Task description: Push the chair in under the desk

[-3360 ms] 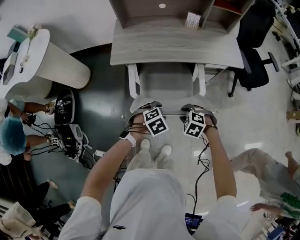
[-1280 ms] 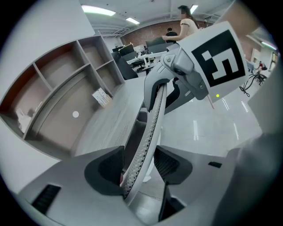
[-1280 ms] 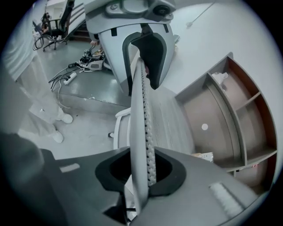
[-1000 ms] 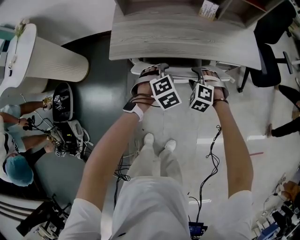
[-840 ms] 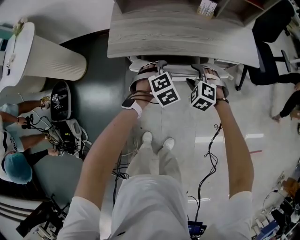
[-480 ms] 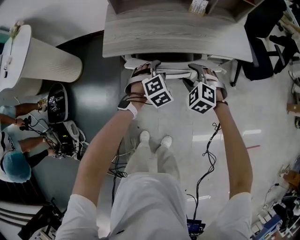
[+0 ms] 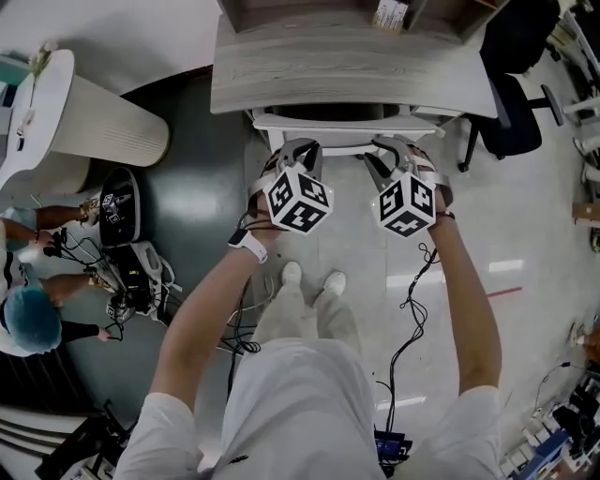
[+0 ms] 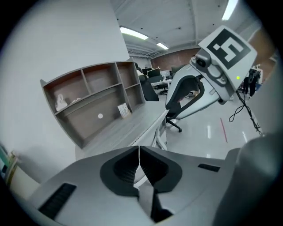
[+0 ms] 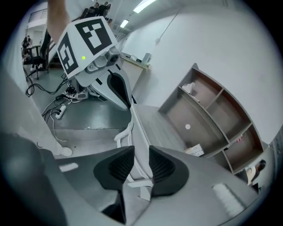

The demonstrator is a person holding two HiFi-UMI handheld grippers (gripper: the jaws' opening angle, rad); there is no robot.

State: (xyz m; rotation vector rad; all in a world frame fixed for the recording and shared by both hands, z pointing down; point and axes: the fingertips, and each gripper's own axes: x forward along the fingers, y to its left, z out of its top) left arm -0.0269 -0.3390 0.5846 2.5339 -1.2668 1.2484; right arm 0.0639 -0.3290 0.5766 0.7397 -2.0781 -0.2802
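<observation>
The white chair (image 7: 330, 122) stands tucked under the grey wooden desk (image 7: 347, 70), with only its backrest top showing at the desk's near edge. My left gripper (image 7: 298, 148) hovers just short of the backrest's left part. Its jaws are closing, the pads meet in the left gripper view (image 8: 139, 152), and nothing is between them. My right gripper (image 7: 387, 150) sits just short of the right part, apart from the chair. Its jaws (image 9: 140, 164) are closing with a narrow gap left and nothing gripped. The chair (image 9: 135, 128) shows beyond that gap.
A shelf hutch (image 7: 309, 14) with a small box (image 7: 387, 14) stands on the desk. A black office chair (image 7: 511, 112) is at the right. A white round table (image 7: 103, 122) is at the left, with cables and gear (image 7: 141, 272) and people on the floor beside it.
The chair slid under the desk. In the last half second both grippers came off the backrest and drew back toward me.
</observation>
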